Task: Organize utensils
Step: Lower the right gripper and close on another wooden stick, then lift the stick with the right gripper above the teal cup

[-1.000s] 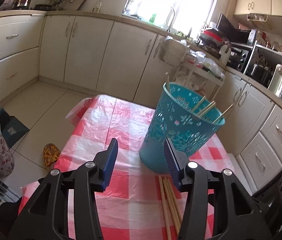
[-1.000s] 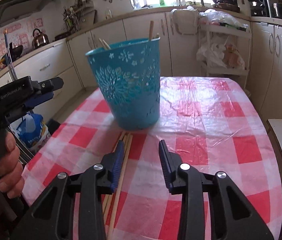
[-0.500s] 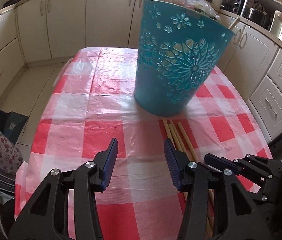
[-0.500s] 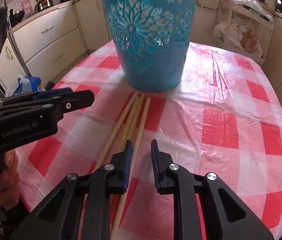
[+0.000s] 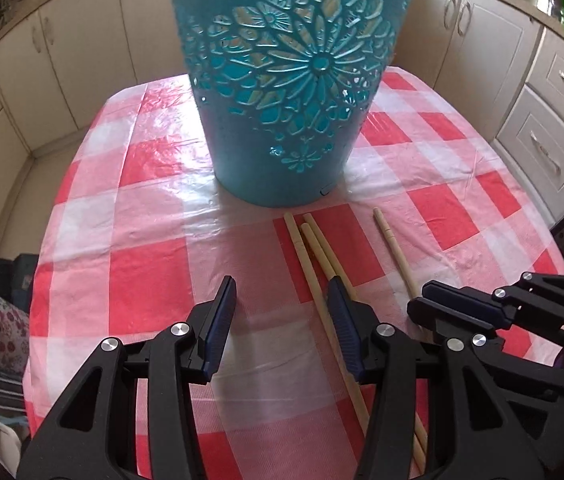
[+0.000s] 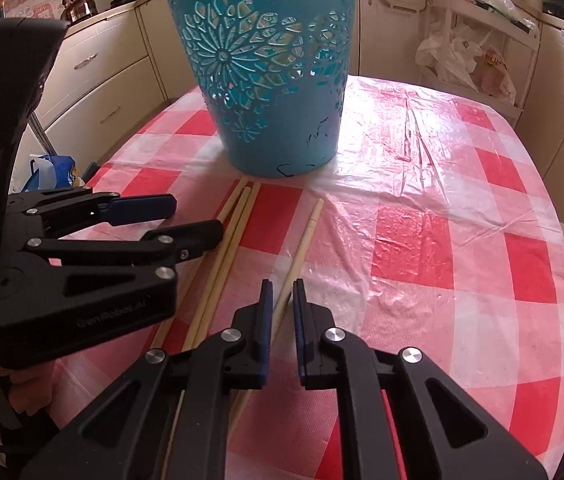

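Picking a chopstick off the bench
Right tool has just been closing and pinches the lone chopstick near the basket; left tool spread; next, lift it in

Red-and-white checked plastic tablecloth covers the table. Cream kitchen cabinets along the walls, drawers at right. Steel kettle on counter. White rack with plastic bags. Blue bag on floor.
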### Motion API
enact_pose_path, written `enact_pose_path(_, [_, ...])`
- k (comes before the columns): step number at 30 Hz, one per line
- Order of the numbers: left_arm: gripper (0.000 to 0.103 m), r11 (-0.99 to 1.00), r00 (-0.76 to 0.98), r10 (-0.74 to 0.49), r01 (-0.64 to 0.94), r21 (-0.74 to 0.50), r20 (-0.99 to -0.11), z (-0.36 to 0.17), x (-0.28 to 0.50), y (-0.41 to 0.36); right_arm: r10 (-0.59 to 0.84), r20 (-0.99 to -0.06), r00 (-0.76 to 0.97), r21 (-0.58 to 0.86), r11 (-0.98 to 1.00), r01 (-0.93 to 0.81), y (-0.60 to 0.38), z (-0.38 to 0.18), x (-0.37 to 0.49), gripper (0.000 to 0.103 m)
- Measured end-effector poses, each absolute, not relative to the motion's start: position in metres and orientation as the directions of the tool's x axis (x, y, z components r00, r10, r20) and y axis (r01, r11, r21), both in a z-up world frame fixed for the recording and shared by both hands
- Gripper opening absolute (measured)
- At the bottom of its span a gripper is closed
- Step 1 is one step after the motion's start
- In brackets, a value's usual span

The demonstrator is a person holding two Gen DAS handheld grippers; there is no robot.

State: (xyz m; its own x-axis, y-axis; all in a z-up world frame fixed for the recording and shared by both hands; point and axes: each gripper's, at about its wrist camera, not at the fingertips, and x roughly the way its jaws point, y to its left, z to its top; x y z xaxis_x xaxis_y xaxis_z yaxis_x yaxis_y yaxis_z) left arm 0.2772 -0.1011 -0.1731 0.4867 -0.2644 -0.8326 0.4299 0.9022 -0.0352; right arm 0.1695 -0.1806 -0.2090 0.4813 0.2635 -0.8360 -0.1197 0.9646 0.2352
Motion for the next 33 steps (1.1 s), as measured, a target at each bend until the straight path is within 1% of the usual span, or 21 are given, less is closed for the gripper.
enact_pose_path(2, [0.037,0.893,0.480,-0.276,0.448,-0.038,-0.833,-0.172,0.278,-0.102,0.278,-0.833,0.478,0.254,0.960,-0.115,-0.183,-0.209,0.170,0.011])
enact_pose_path(3, [0.027,0.886,0.481,-0.273,0.463,-0.023,-0.833,-0.172,0.277,-0.103,0.281,-0.833,0.477,0.259,0.959,-0.114,-0.185,-0.209,0.170,0.011])
enact_pose_path(4, [0.023,0.878,0.483,-0.270,0.478,-0.008,-0.833,-0.173,0.277,-0.103,0.284,-0.834,0.474,0.262,0.958,-0.113,-0.186,-0.209,0.169,0.011])
enact_pose_path(8, [0.019,0.844,0.461,-0.276,0.536,0.017,-0.843,-0.172,0.281,-0.106,0.276,-0.842,0.463,0.250,0.961,-0.119,-0.186,-0.208,0.175,0.013])
enact_pose_path(9, [0.012,0.834,0.454,-0.282,0.551,0.017,-0.845,-0.171,0.282,-0.107,0.273,-0.843,0.463,0.244,0.962,-0.122,-0.185,-0.209,0.178,0.013])
enact_pose_path(10, [0.012,0.822,0.448,-0.292,0.569,0.018,-0.845,-0.171,0.282,-0.109,0.269,-0.844,0.465,0.238,0.963,-0.124,-0.184,-0.209,0.179,0.013])
enact_pose_path(11, [0.012,0.806,0.445,-0.300,0.591,0.024,-0.844,-0.171,0.281,-0.111,0.267,-0.844,0.466,0.235,0.964,-0.127,-0.183,-0.210,0.180,0.012])
enact_pose_path(12, [0.010,0.791,0.440,-0.309,0.611,0.029,-0.843,-0.171,0.280,-0.113,0.265,-0.846,0.463,0.232,0.964,-0.128,-0.182,-0.209,0.181,0.009])
enact_pose_path(13, [0.006,0.769,0.420,-0.332,0.639,0.015,-0.845,-0.170,0.279,-0.113,0.274,-0.847,0.456,0.240,0.962,-0.133,-0.182,-0.209,0.180,0.008])
enact_pose_path(15, [0.006,0.731,0.374,-0.354,0.683,-0.004,-0.857,-0.169,0.279,-0.112,0.283,-0.847,0.450,0.246,0.959,-0.140,-0.184,-0.208,0.178,0.007])
enact_pose_path(17, [0.009,0.722,0.376,-0.318,0.692,0.035,-0.871,-0.168,0.279,-0.114,0.280,-0.849,0.448,0.243,0.960,-0.140,-0.186,-0.209,0.177,0.007])
enact_pose_path(18, [0.023,0.735,0.387,-0.289,0.676,0.056,-0.875,-0.168,0.282,-0.114,0.280,-0.851,0.444,0.242,0.960,-0.142,-0.186,-0.209,0.178,0.007])
enact_pose_path(19, [0.036,0.757,0.408,-0.256,0.649,0.080,-0.876,-0.168,0.284,-0.114,0.272,-0.854,0.443,0.228,0.962,-0.152,-0.184,-0.208,0.180,0.007])
enact_pose_path(20, [0.036,0.761,0.413,-0.253,0.643,0.083,-0.875,-0.168,0.284,-0.115,0.258,-0.858,0.443,0.205,0.965,-0.165,-0.180,-0.208,0.181,0.007])
enact_pose_path(21, [0.023,0.753,0.408,-0.266,0.654,0.077,-0.873,-0.169,0.283,-0.119,0.247,-0.861,0.445,0.186,0.966,-0.177,-0.178,-0.208,0.181,0.007])
enact_pose_path(22, [0.005,0.740,0.392,-0.284,0.670,0.060,-0.875,-0.169,0.280,-0.122,0.243,-0.862,0.445,0.179,0.967,-0.182,-0.176,-0.208,0.181,0.007])
enact_pose_path(24, [0.005,0.732,0.427,-0.275,0.674,0.101,-0.861,-0.165,0.270,-0.124,0.262,-0.856,0.446,0.212,0.964,-0.160,-0.181,-0.208,0.180,0.006])
enact_pose_path(26, [0.004,0.740,0.420,-0.334,0.671,0.041,-0.844,-0.151,0.263,-0.116,0.295,-0.838,0.459,0.273,0.955,-0.115,-0.192,-0.211,0.176,0.006])
enact_pose_path(29, [0.004,0.747,0.444,-0.445,0.663,-0.049,-0.778,-0.111,0.253,-0.089,0.352,-0.791,0.500,0.395,0.918,-0.022,-0.217,-0.216,0.169,0.006])
enact_pose_path(31, [0.004,0.751,0.495,-0.505,0.656,-0.077,-0.707,-0.074,0.251,-0.074,0.360,-0.772,0.524,0.435,0.900,0.023,-0.229,-0.217,0.167,0.006])
enact_pose_path(33, [0.004,0.759,0.565,-0.553,0.645,-0.089,-0.613,-0.033,0.255,-0.061,0.386,-0.767,0.513,0.470,0.882,0.040,-0.233,-0.221,0.169,0.006])
